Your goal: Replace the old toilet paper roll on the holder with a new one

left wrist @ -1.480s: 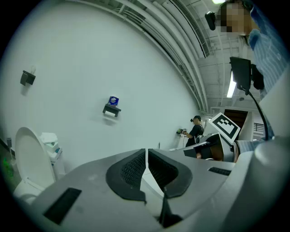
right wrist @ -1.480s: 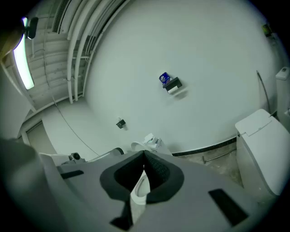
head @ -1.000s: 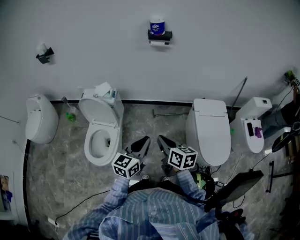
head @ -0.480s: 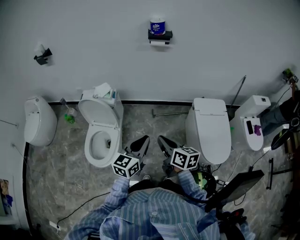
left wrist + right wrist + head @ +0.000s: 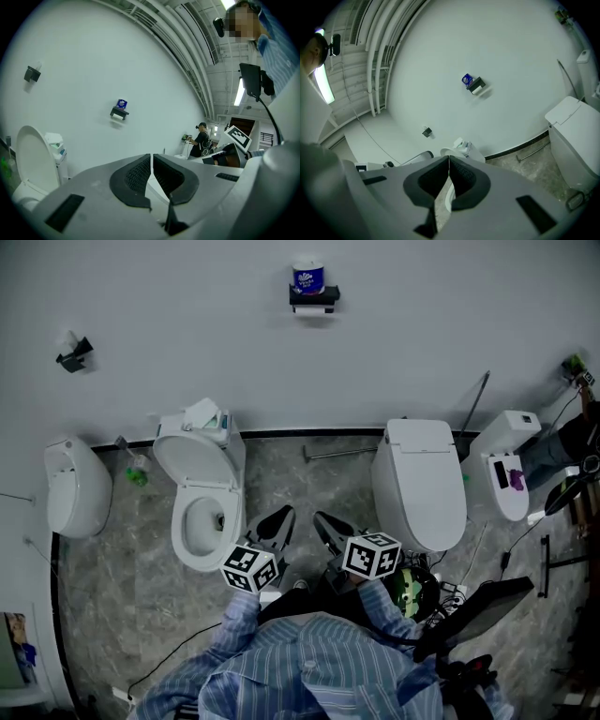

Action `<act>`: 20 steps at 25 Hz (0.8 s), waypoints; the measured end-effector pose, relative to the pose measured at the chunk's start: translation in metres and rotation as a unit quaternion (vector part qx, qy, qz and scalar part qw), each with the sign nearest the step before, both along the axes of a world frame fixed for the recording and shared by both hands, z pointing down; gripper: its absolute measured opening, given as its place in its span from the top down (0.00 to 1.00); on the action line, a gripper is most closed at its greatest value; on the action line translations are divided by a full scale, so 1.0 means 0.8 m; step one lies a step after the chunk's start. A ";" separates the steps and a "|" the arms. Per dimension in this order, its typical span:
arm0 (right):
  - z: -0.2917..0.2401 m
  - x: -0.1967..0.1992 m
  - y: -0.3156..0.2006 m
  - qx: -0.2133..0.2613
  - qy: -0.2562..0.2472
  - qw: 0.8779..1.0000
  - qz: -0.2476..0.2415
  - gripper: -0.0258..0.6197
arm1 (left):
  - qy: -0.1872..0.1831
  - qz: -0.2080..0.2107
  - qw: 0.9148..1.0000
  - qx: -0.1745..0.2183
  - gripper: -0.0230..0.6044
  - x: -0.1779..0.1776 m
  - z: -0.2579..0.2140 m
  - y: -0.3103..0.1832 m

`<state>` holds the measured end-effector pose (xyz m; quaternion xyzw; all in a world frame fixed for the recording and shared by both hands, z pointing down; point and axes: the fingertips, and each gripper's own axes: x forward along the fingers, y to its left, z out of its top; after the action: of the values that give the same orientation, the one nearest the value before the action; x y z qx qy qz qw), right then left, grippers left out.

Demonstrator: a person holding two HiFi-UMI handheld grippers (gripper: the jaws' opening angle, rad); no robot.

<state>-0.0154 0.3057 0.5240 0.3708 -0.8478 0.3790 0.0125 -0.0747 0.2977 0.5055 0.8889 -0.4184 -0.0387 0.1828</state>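
Both tongs are pressed together with nothing pinched. The left tongs (image 5: 151, 157) show their ribbed black pads meeting along a thin seam, and the right tongs (image 5: 449, 159) are closed the same way.

From my head camera, the left tongs (image 5: 281, 517) and right tongs (image 5: 323, 521) sit side by side in front of my chest, tips angled slightly toward each other, well apart from the wall (image 5: 187, 334). Each carries a cube printed with black-and-white square markers, the left cube (image 5: 250, 568) and the right cube (image 5: 371, 555). My hands are hidden beneath them; only my striped blue sleeves (image 5: 236, 615) show. The left tongs aim level at the wall, and the right ones dip a little toward the floor (image 5: 300, 484).

A wrapped roll (image 5: 307, 277) stands upright on top of the dark holder (image 5: 313, 296), high on the wall straight ahead of me. Its wrapper is blue with white print, too small for me to read. Just under the holder hangs the white old roll (image 5: 314, 309). The same blue roll (image 5: 122, 103) and holder (image 5: 119, 112) show in the left gripper view, and again, roll (image 5: 467, 79) and holder (image 5: 476, 85), in the right gripper view.

Below, an open toilet (image 5: 202, 507) stands to my left and a closed toilet (image 5: 422, 484) to my right.
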 end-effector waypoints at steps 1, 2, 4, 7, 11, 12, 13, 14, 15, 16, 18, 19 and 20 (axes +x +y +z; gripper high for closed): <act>0.000 0.002 -0.002 -0.001 -0.002 1.000 0.002 0.95 | 0.001 0.001 1.000 -0.002 0.95 0.001 0.001 -0.001; 0.000 0.005 -0.005 -0.001 -0.004 1.000 0.006 0.95 | 0.001 0.002 1.000 -0.003 0.95 0.003 0.002 -0.004; 0.000 0.011 -0.014 -0.002 -0.004 1.000 0.014 0.95 | 0.002 0.004 1.000 -0.004 0.95 0.006 0.003 -0.012; 0.003 0.018 -0.029 -0.005 -0.003 1.000 0.018 0.95 | 0.005 0.002 1.000 -0.010 0.95 0.008 0.007 -0.028; 0.008 0.032 -0.064 -0.010 -0.006 1.000 0.016 0.95 | 0.002 -0.004 1.000 -0.017 0.95 0.018 0.012 -0.057; 0.008 0.036 -0.077 -0.009 -0.006 1.000 0.014 0.95 | 0.000 -0.005 1.000 -0.017 0.95 0.022 0.012 -0.067; 0.007 0.039 -0.090 -0.007 -0.006 1.000 0.011 0.95 | -0.002 -0.008 1.000 -0.017 0.95 0.025 0.012 -0.078; 0.006 0.042 -0.104 -0.005 -0.007 1.000 0.007 0.95 | -0.003 -0.010 1.000 -0.017 0.95 0.029 0.012 -0.091; 0.005 0.045 -0.118 -0.004 -0.008 1.000 0.000 0.95 | -0.004 -0.013 1.000 -0.016 0.95 0.032 0.012 -0.104; 0.003 0.047 -0.132 -0.003 -0.008 1.000 -0.009 0.95 | -0.004 -0.017 1.000 -0.015 0.95 0.036 0.010 -0.119; -0.003 0.052 -0.162 0.001 -0.007 1.000 -0.029 0.95 | -0.001 -0.025 1.000 -0.013 0.95 0.044 0.006 -0.150; -0.006 0.055 -0.177 0.004 -0.006 0.999 -0.038 0.95 | 0.001 -0.029 1.000 -0.012 0.95 0.049 0.002 -0.165; -0.011 0.058 -0.193 0.008 -0.005 0.999 -0.046 0.95 | 0.001 -0.032 0.999 -0.010 0.95 0.055 -0.001 -0.181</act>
<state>0.0311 0.1509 0.5155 0.3297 -0.8670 0.3731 0.0222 -0.0309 0.1530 0.5044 0.8729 -0.4470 -0.0416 0.1910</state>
